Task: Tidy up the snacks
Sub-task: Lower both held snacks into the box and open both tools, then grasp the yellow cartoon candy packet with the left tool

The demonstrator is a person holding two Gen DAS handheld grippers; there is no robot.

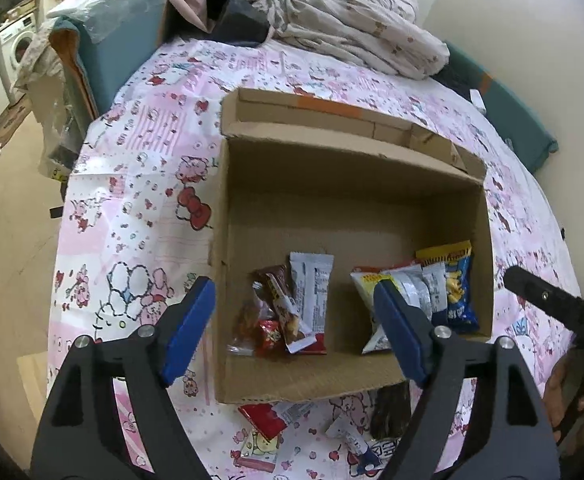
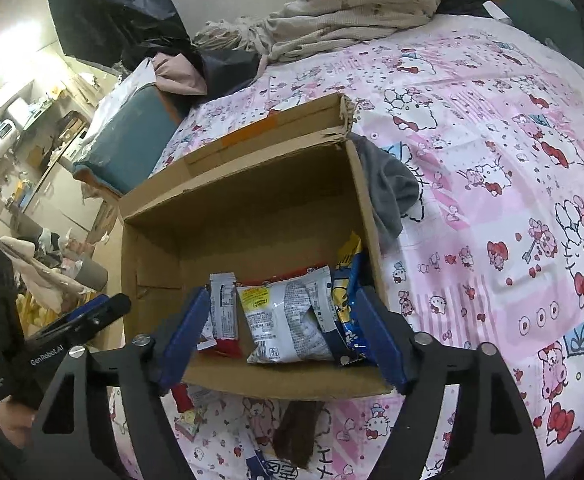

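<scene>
Jaws wide; crinkled snack packets (image 1: pixel 412 296) boxed

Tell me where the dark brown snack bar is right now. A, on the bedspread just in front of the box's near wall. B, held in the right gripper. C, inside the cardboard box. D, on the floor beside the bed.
A: the dark brown snack bar lies on the pink bedspread outside the cardboard box, by its near wall, and both grippers are open and empty.
</scene>
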